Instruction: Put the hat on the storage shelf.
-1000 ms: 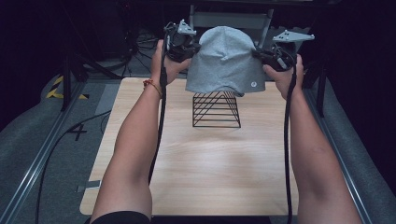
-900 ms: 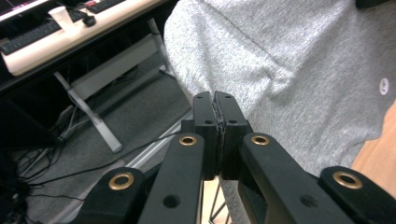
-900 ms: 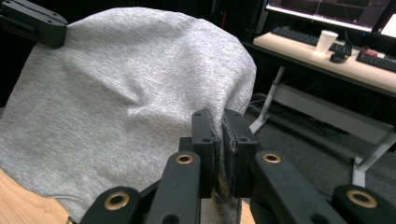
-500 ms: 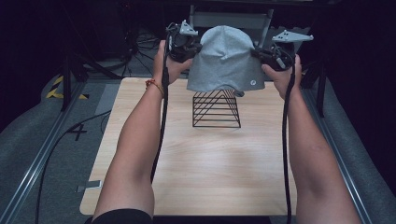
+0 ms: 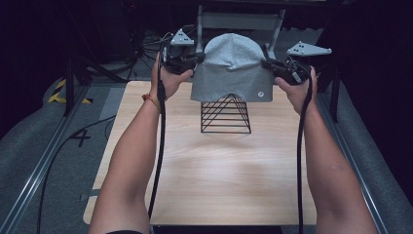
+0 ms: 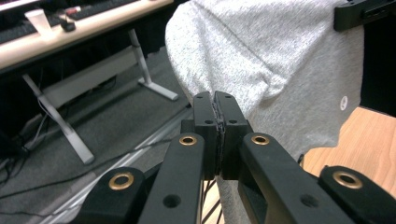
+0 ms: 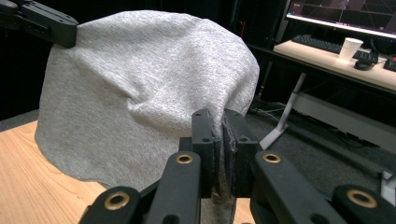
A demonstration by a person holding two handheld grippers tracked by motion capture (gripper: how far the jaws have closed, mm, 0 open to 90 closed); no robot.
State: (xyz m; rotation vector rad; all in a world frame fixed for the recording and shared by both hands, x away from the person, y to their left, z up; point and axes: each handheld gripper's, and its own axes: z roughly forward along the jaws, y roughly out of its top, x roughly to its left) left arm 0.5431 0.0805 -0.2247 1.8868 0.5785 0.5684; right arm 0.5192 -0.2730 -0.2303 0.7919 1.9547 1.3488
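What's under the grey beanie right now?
Below the grey beanie, held up by both grippers, stands a black wire rack on the wooden table. The rack's peak meets the hem; whether it reaches inside is hidden by fabric.

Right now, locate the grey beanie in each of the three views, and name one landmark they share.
High view: grey beanie top centre, stretched between the left gripper and right gripper, over the black wire stand.
Left gripper view: upper right, pinched in the near jaws.
Right gripper view: centre-left, edge pinched in the near jaws.
Shared landmark: wooden table.
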